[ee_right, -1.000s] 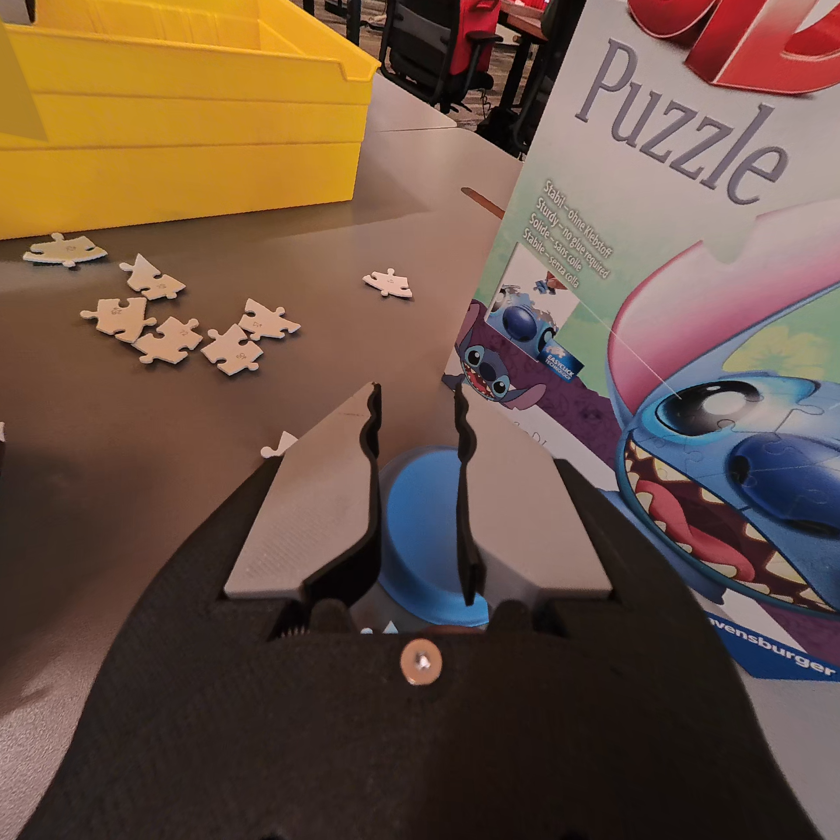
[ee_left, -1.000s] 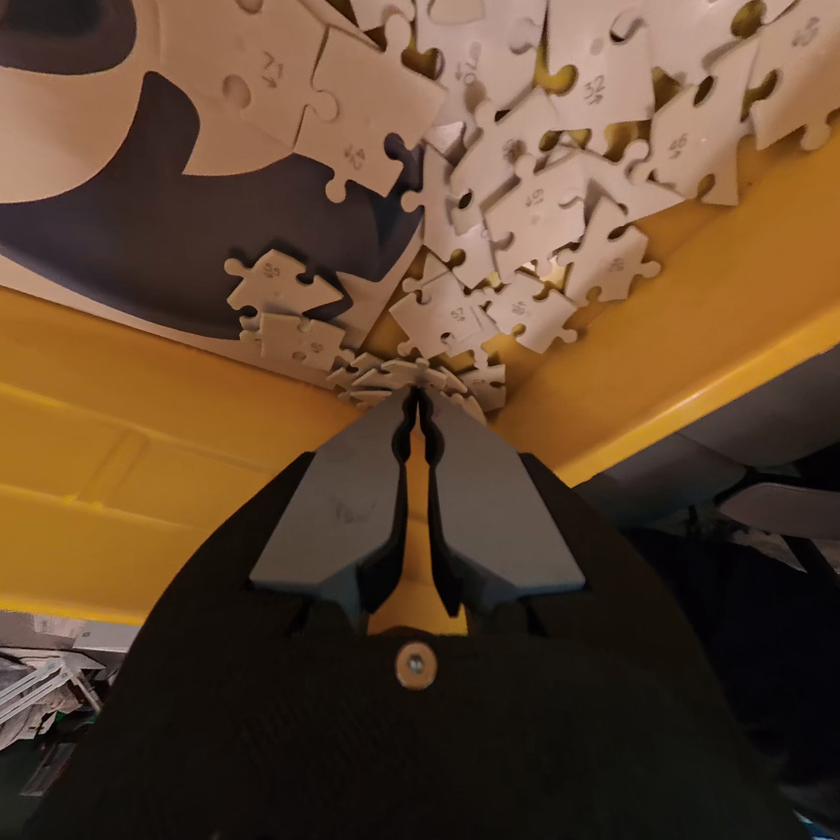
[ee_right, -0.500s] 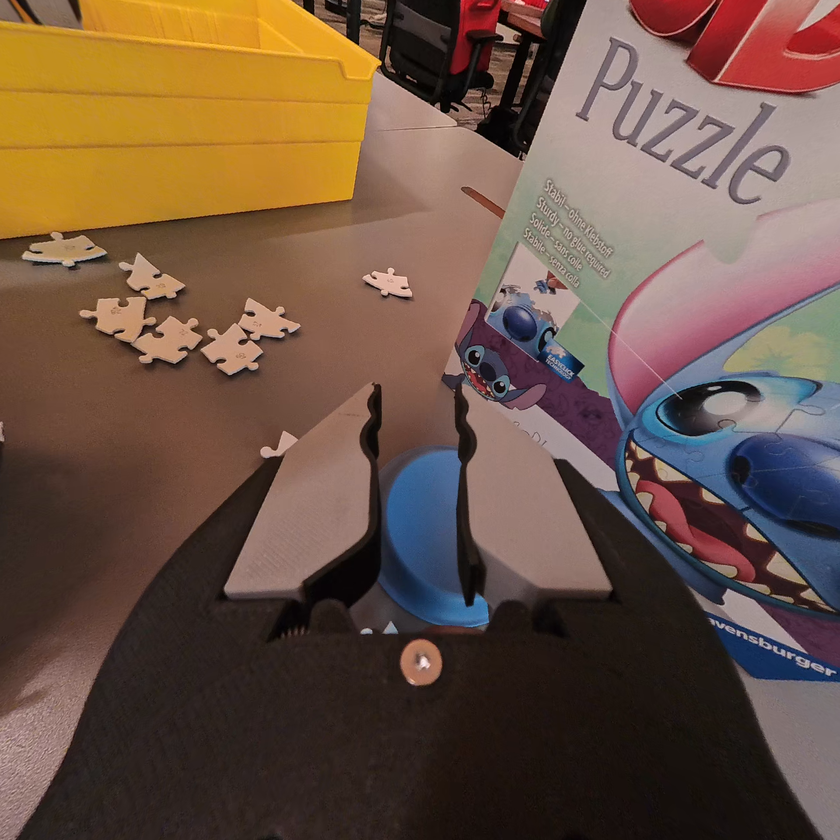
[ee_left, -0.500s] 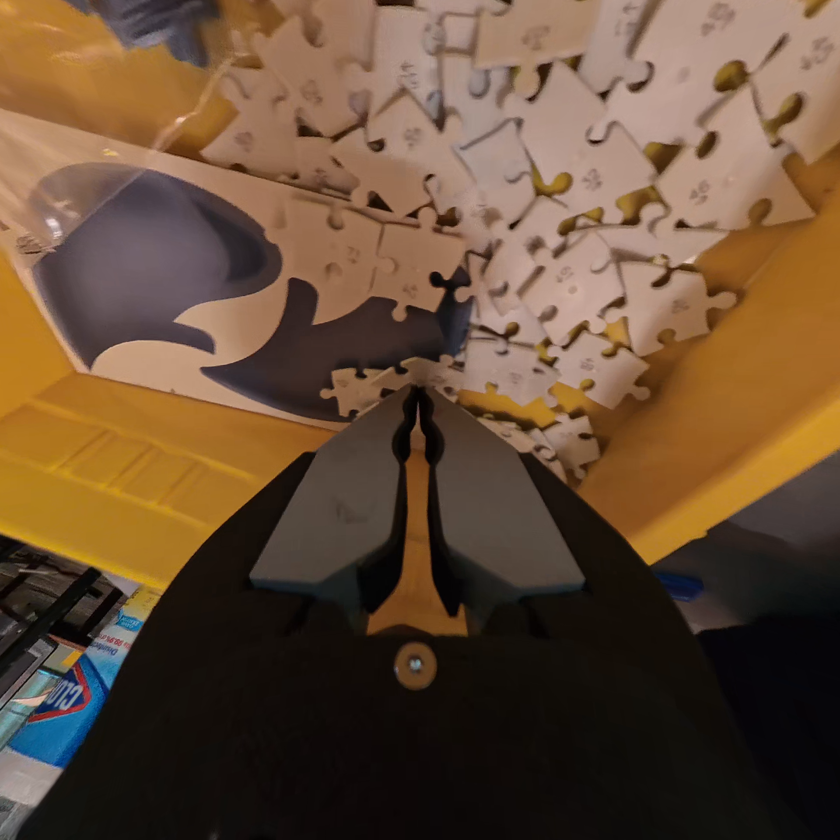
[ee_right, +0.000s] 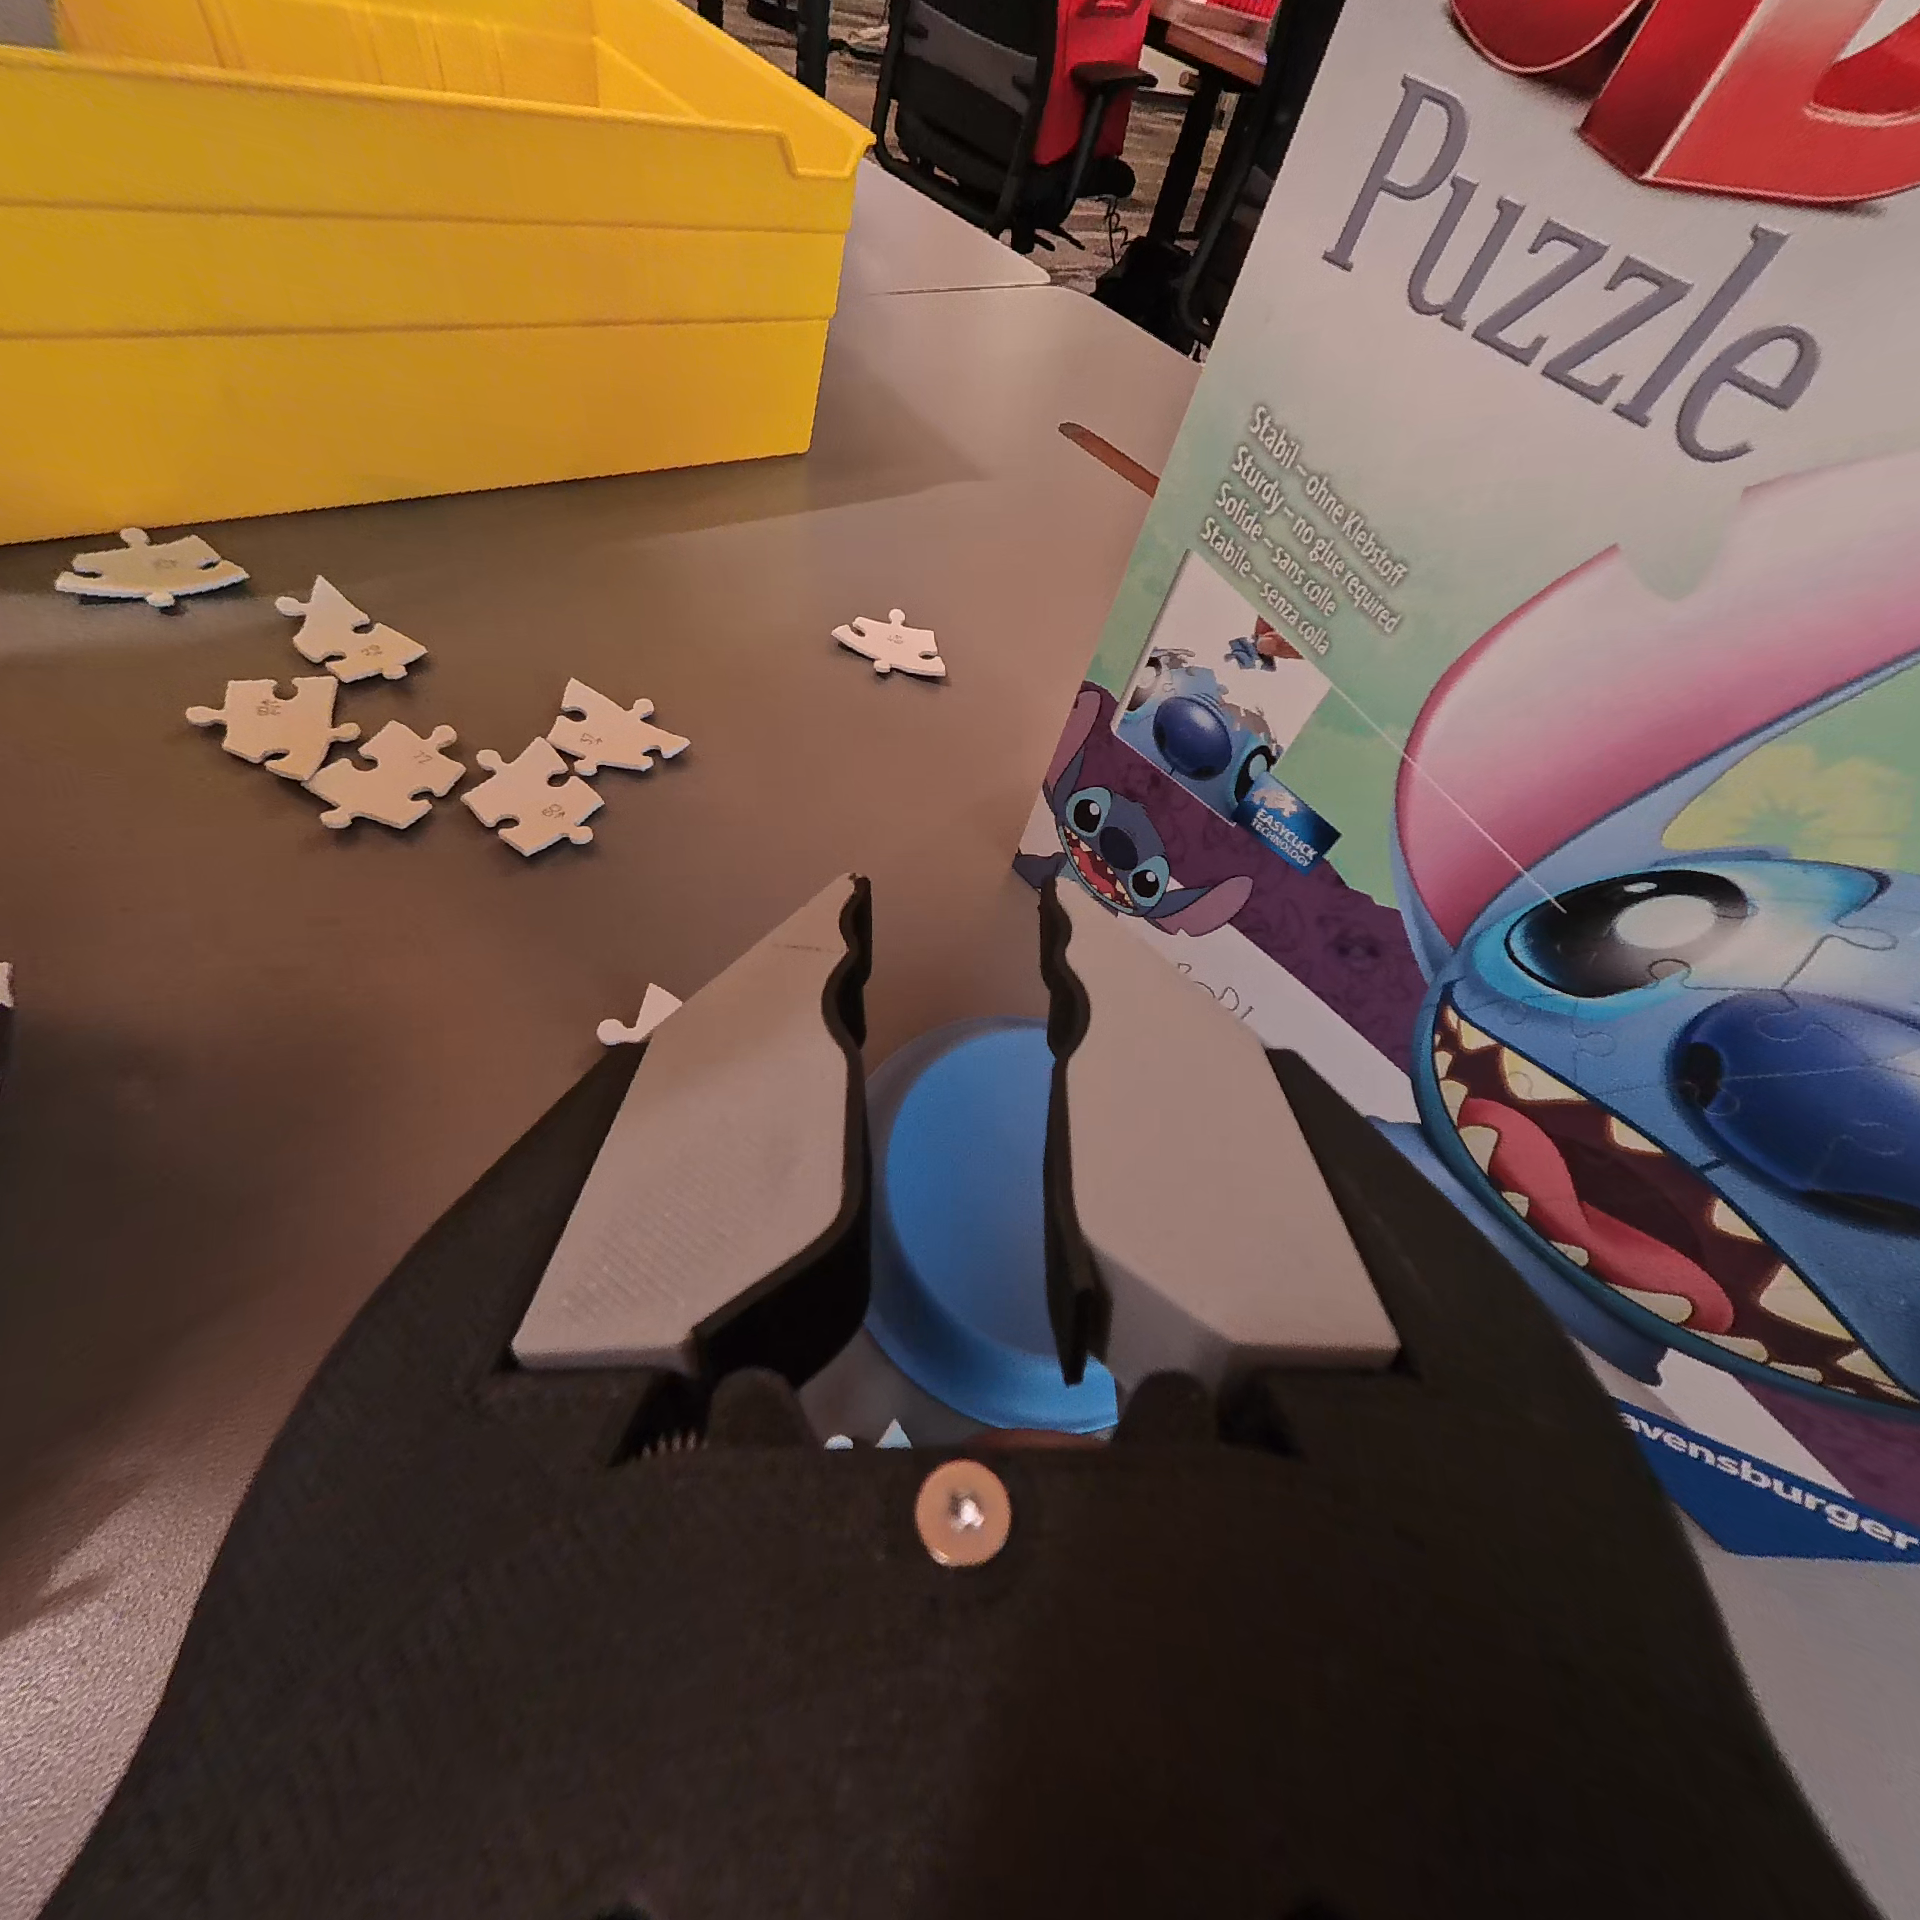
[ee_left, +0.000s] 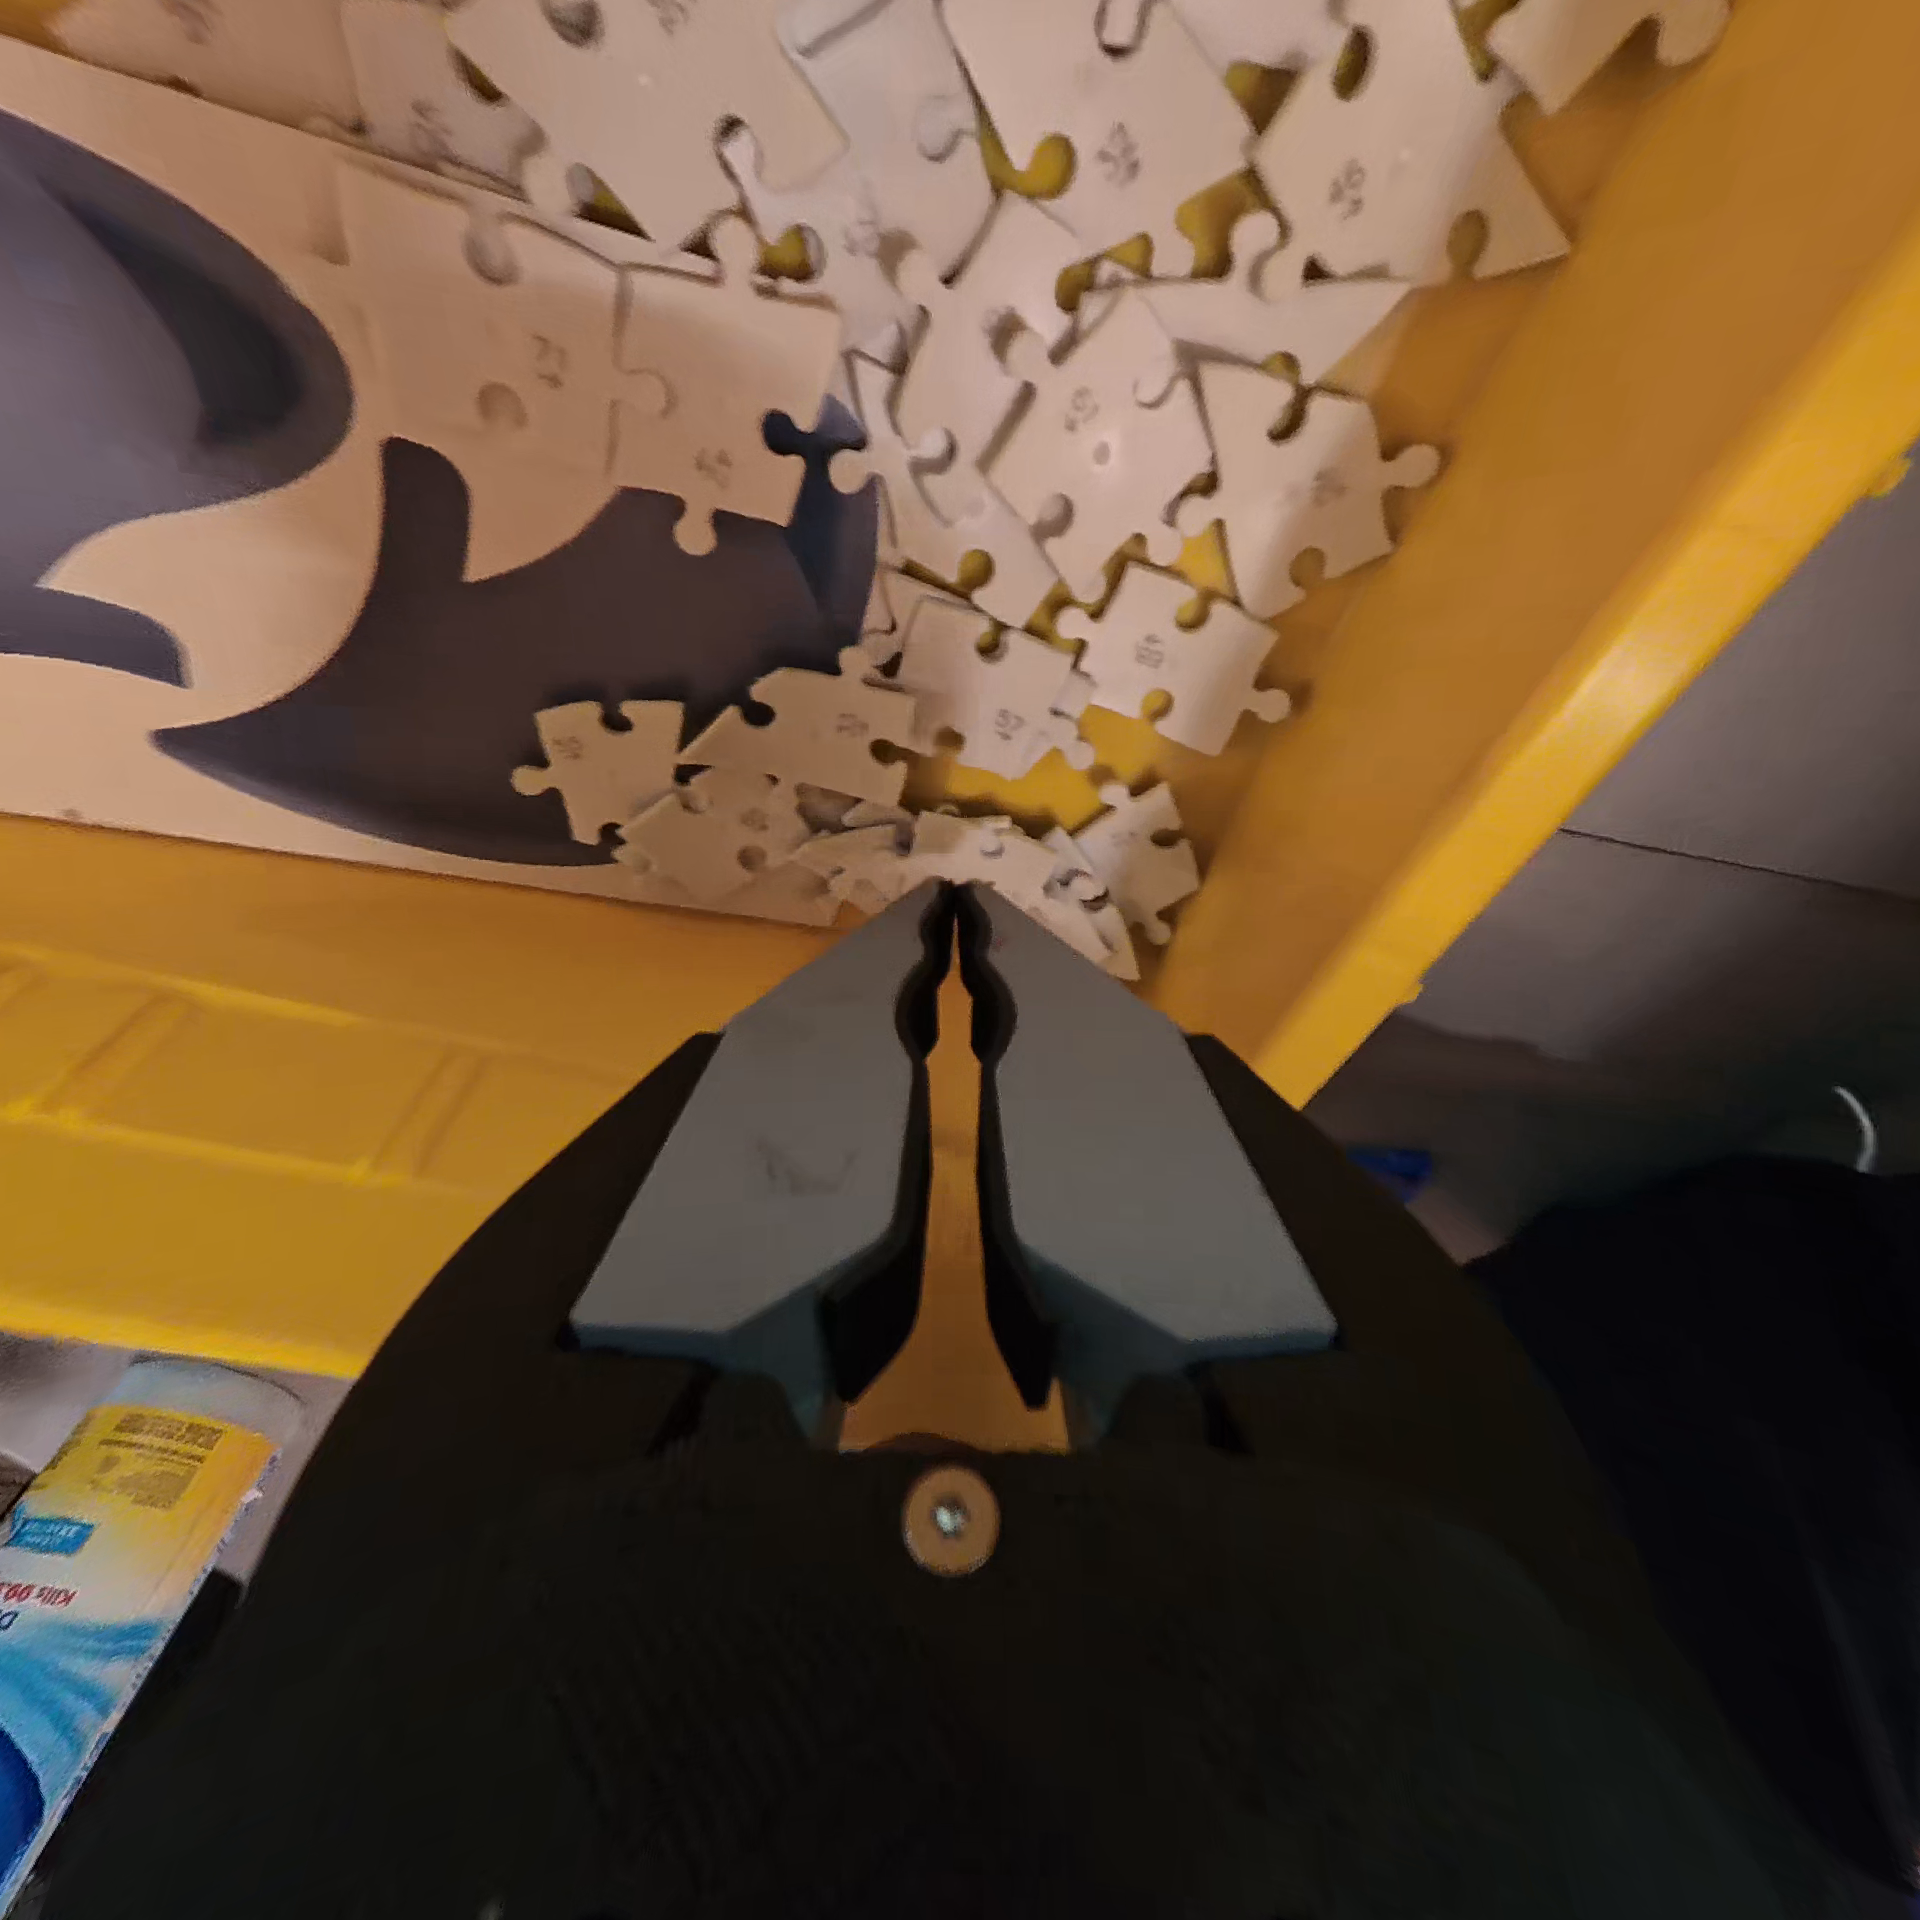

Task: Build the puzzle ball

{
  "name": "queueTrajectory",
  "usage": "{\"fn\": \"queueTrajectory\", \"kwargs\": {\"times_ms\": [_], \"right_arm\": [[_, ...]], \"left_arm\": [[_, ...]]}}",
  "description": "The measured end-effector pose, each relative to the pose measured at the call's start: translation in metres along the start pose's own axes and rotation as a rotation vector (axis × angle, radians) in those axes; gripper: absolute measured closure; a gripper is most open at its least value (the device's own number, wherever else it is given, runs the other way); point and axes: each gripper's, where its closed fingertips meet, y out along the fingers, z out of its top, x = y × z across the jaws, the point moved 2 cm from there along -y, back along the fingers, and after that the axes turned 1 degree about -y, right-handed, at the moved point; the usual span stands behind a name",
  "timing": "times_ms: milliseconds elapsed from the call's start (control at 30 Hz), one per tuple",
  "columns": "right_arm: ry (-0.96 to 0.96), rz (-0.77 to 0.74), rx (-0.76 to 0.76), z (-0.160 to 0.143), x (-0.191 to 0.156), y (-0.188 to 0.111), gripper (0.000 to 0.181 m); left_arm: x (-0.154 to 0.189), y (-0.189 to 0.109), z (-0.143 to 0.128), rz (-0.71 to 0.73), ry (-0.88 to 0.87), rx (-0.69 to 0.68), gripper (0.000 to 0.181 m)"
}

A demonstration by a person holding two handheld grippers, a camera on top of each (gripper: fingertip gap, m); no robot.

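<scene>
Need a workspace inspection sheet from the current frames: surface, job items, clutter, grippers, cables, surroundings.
Surface: grey table, mostly bare near the right gripper.
Job's things: loose puzzle pieces face down on the table; a heap of puzzle pieces in the yellow bin, partly over a printed sheet; blue round stand under the right gripper; puzzle box upright beside it.
Clutter: wipes canister outside the bin.
Grippers: left gripper shut, tips at the pile, whether it holds a piece cannot be told; right gripper open, empty.
Cables: nothing seen.
Surroundings: office chairs behind the table.
</scene>
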Motion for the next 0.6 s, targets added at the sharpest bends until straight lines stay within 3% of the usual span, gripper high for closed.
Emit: {"fn": "queueTrajectory", "kwargs": {"times_ms": [133,200,367,500,600], "right_arm": [[-0.001,-0.001,0.002,0.000,0.000,0.000,0.152],[-0.002,0.000,0.001,0.000,0.000,0.000,0.152],[-0.002,0.000,0.002,0.000,0.000,0.000,0.152],[-0.001,0.001,0.001,0.000,0.000,0.000,0.152],[0.001,0.000,0.002,0.000,0.000,0.000,0.152]], "left_arm": [[0.008,0.010,-0.005,-0.058,-0.005,-0.077,0.181],[-0.003,0.011,0.000,0.006,0.001,-0.068,0.181],[-0.010,0.010,0.007,-0.009,-0.038,-0.023,0.181],[-0.036,0.004,0.008,0.150,-0.054,0.002,0.181],[-0.031,-0.001,0.005,0.128,-0.049,0.017,0.181]]}}
